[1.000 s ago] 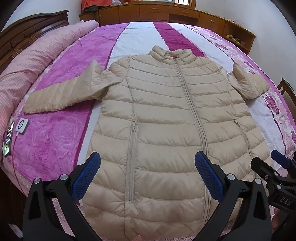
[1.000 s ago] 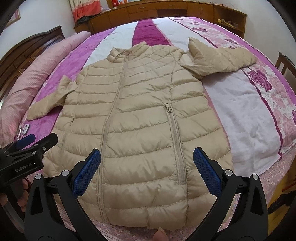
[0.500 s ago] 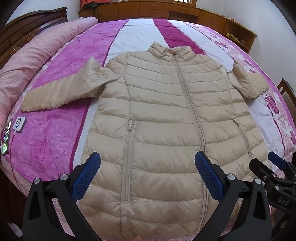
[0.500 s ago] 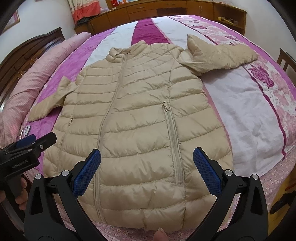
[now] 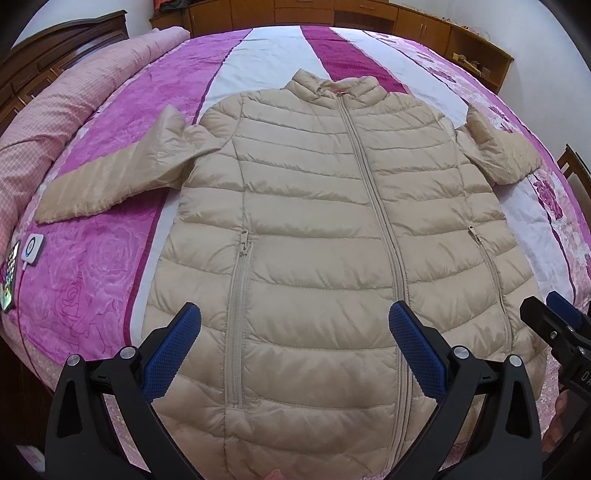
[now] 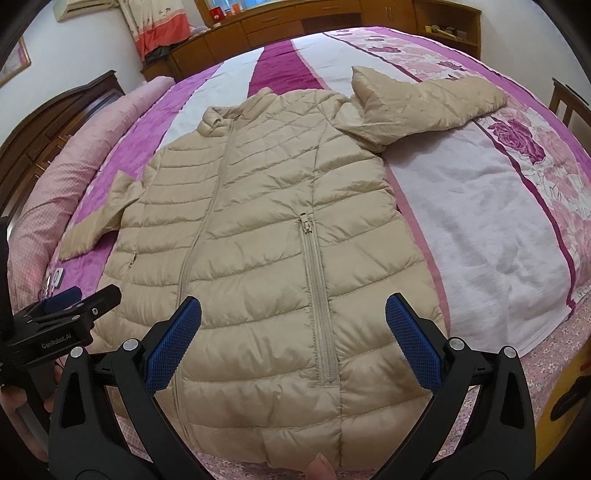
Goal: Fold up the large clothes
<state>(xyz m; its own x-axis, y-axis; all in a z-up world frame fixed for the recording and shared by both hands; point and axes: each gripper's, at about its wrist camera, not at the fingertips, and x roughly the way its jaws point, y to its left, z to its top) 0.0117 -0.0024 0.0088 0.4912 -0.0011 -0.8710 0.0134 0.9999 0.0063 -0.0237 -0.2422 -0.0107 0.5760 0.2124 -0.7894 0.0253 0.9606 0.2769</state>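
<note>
A beige quilted puffer coat lies flat and zipped on the bed, collar far, hem toward me. Its left sleeve stretches out over the purple cover; its right sleeve angles out to the right. My left gripper hovers open above the hem's left half, holding nothing. Over the hem's right half, near the pocket zip, my right gripper is also open and empty. Each gripper shows at the edge of the other's view: the right gripper and the left gripper.
The bed's purple, white and floral cover spreads all around the coat. A pink rolled quilt lies along the left side. A phone and a small white device sit near the left edge. Wooden cabinets line the far wall.
Both grippers have moved forward and lower toward the coat's hem, so the coat fills more of each view. Jaws stay open; the coat has not moved.
</note>
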